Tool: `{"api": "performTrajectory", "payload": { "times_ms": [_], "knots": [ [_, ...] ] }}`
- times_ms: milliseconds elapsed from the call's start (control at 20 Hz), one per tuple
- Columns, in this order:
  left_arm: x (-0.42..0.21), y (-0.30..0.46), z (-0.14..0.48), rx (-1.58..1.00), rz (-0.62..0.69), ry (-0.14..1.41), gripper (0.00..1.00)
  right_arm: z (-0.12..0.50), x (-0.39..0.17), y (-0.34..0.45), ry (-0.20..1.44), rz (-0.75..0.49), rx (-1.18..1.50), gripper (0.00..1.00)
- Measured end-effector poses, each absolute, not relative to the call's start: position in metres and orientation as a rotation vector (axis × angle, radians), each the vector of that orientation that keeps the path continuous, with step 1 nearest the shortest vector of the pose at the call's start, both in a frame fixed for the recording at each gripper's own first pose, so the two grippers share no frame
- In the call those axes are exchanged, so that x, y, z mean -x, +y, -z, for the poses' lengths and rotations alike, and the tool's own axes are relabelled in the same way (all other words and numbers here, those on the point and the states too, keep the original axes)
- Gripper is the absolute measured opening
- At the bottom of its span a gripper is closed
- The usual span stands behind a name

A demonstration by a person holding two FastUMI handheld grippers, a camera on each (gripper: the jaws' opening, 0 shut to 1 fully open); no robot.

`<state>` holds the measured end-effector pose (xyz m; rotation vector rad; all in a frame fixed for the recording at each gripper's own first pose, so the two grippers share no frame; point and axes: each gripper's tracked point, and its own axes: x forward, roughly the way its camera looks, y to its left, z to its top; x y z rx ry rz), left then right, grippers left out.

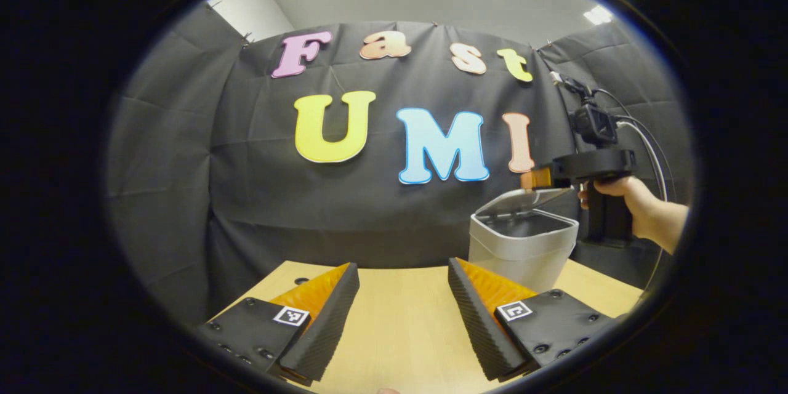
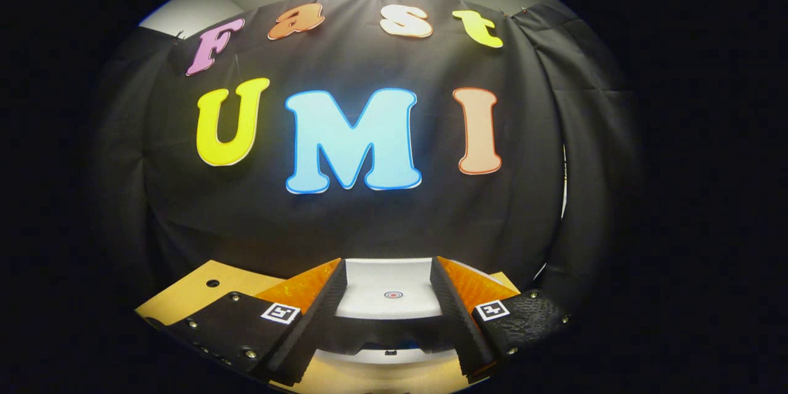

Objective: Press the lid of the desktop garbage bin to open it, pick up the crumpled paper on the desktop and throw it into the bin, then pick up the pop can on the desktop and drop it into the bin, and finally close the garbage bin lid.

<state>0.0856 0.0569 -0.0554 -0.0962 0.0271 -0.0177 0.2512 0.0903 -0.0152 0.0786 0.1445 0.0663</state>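
Step in hand: I judge it is the last one, to close the lid (image 1: 529, 197) of the garbage bin (image 1: 523, 246); I see no crumpled paper and no pop can on the worktop (image 1: 400, 320), so they are probably inside already.
Bin: it stands on the far right part of the worktop in the left gripper view, close to the back edge and to the black booth wall (image 1: 369, 209).
Lid: it is raised and tilted, and the dark opening below it is seen.
Right gripper (image 1: 534, 178): a hand (image 1: 622, 194) holds it just above the lid; its fingers are spread apart with nothing between them, and in the right gripper view the lid lies between and below them.
Left gripper (image 1: 403, 308): it hangs over the bare worktop, well apart from the bin, fingers wide and holding nothing.
How to do it well: bring the right fingers straight down on the lid, near its free edge, and push gently until it lies flat; a sideways push could slide the light bin.
Edges: the right edge of the worktop is near the bin.
Open room: the middle and left of the worktop are free.
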Motion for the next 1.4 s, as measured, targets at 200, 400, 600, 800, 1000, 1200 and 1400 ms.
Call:
{"api": "performTrajectory", "payload": {
  "times_ms": [200, 400, 600, 800, 1000, 1200, 1400],
  "knots": [
    [-0.082, 0.068, 0.066, 0.09, 0.013, 0.036, 1.0, 0.037, -0.249, 0.092, 0.145, -0.055, -0.041, 0.88],
    [-0.082, 0.07, 0.068, 0.091, 0.01, 0.038, 1.0, 0.051, -0.248, 0.094, 0.148, -0.052, -0.023, 0.88],
    [-0.082, 0.068, 0.069, 0.09, 0.013, 0.042, 0.9, 0.067, -0.254, 0.097, 0.156, -0.057, -0.025, 0.89],
    [-0.082, 0.071, 0.07, 0.088, 0.005, 0.045, 0.95, 0.069, -0.259, 0.093, 0.118, -0.048, -0.051, 0.95],
    [-0.081, 0.071, 0.073, 0.095, -0.008, 0.055, 0.95, 0.068, -0.263, 0.093, 0.07, -0.044, -0.054, 0.99],
    [-0.078, 0.07, 0.075, 0.094, -0.018, 0.06, 0.95, 0.069, -0.264, 0.093, 0.017, -0.04, -0.079, 0.98],
    [-0.077, 0.067, 0.072, 0.091, -0.027, 0.061, 1.0, 0.071, -0.264, 0.093, -0.002, -0.034, -0.055, 0.99]
  ]
}}
